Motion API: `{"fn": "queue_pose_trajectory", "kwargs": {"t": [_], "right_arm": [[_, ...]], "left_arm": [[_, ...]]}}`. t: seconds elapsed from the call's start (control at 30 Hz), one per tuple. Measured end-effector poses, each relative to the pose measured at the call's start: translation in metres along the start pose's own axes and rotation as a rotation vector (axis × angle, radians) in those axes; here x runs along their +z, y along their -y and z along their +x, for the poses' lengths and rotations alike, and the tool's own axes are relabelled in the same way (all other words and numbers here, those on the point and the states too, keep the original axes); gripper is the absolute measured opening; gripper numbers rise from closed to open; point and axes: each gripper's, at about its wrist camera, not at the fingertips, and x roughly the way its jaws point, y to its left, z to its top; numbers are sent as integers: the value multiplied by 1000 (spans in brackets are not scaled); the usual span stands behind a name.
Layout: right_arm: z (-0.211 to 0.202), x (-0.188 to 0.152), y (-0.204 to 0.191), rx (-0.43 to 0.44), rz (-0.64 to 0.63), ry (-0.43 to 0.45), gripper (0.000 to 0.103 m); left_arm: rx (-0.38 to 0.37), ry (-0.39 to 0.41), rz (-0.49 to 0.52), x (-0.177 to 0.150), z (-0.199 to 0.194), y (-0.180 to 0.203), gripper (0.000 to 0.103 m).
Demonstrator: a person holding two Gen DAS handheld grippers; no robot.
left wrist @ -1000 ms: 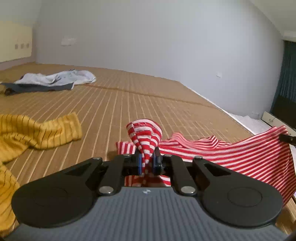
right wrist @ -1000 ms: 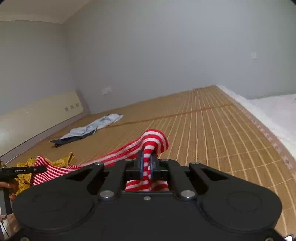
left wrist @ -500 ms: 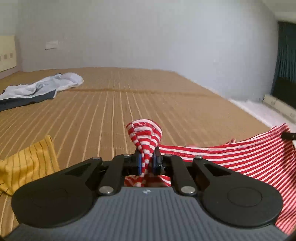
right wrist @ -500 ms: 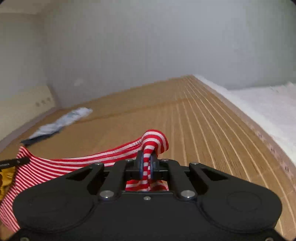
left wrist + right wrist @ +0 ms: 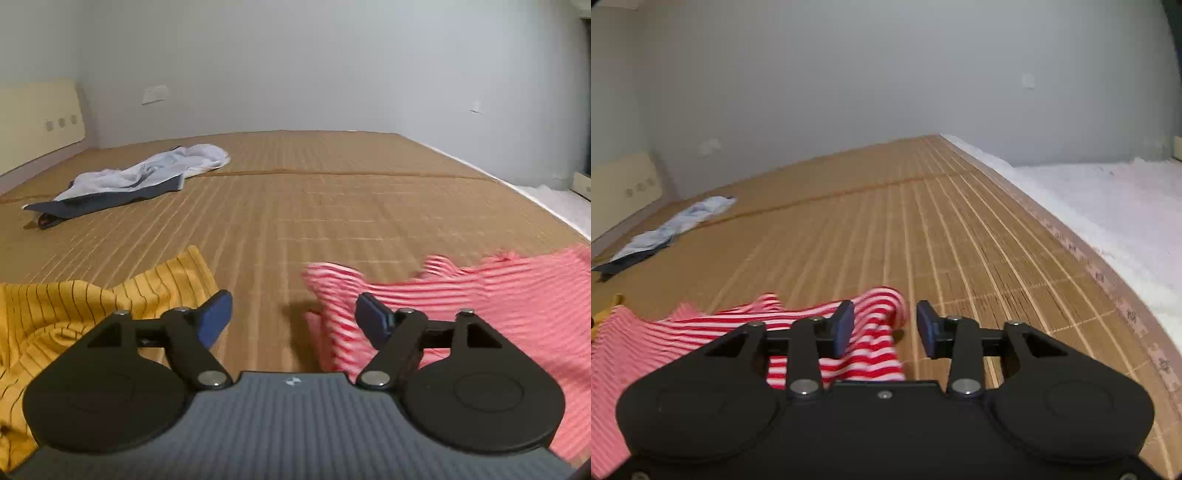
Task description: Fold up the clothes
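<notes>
Bamboo mat (image 5: 332,206); both grippers' jaws just opened; striped shirt (image 5: 480,295) released

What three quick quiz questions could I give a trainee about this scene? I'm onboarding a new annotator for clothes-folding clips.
1. True or false: the left tongs pinch the red-striped garment.
2. Which garment lies farthest away on the mat? A) yellow striped garment B) pale blue garment C) red-striped garment
3. Fill in: the right tongs stand ____, having just been opening, with red-striped cloth loose between them.

Key: 1 false; 2 B; 3 open.
</notes>
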Motion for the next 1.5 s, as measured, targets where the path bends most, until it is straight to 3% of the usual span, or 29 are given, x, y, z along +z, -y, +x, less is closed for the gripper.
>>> {"fn": "queue_pose_trajectory", "kwargs": {"t": [0.17, 0.27, 0.33, 0.37, 0.5, 0.57, 0.63, 0.7, 0.73, 0.77, 0.83, 0.9, 1.03, 1.1, 1.2, 1.23, 1.33, 1.5], "right_arm": [[-32, -15, -47, 196, -81, 11, 54], [-23, -41, -92, 317, -162, -74, 53], [-19, -62, -113, 361, -223, -124, 52], [-17, -71, -117, 360, -249, -151, 50], [-14, -80, -95, 231, -312, -193, 41], [-18, -73, -70, 209, -270, -191, 23], [-26, -67, -46, 202, -226, -197, 12], [-40, -64, -34, 138, -219, -183, 13], [-49, -67, -30, 93, -229, -168, 23], [-59, -71, -29, 51, -244, -148, 41], [-76, -73, -30, 46, -257, -117, 48], [-87, -71, -34, 109, -262, -113, 48], [-88, -78, -68, 238, -321, -104, 49], [-76, -87, -93, 310, -357, -131, 49], [-58, -102, -117, 348, -420, -163, 49], [-55, -106, -119, 332, -436, -180, 49], [-55, -110, -104, 259, -434, -205, 49], [-64, -101, -54, 135, -370, -234, 45]], "left_arm": [[-106, -32, 41, -13, -11, 66, 83], [-27, -128, 195, -37, 3, 110, 83], [31, -163, 323, -60, 7, 118, 83], [41, -150, 328, -68, 1, 115, 83], [17, -170, 147, -81, -29, 69, 84], [62, -192, 197, -91, -42, 55, 85], [87, -196, 155, -93, -55, 44, 85], [150, -195, 157, -90, -67, 41, 85], [183, -188, 176, -90, -73, 41, 85], [206, -180, 198, -89, -77, 44, 85], [219, -154, 216, -87, -89, 50, 84], [182, -111, 218, -82, -97, 61, 84], [-62, -47, 196, -72, -92, 92, 84], [-41, -80, 278, -78, -81, 112, 84], [87, -169, 479, -97, -65, 116, 85], [93, -178, 473, -100, -67, 109, 85], [66, -235, 311, -97, -79, 67, 85], [85, -248, 235, -94, -95, 27, 85]]}}
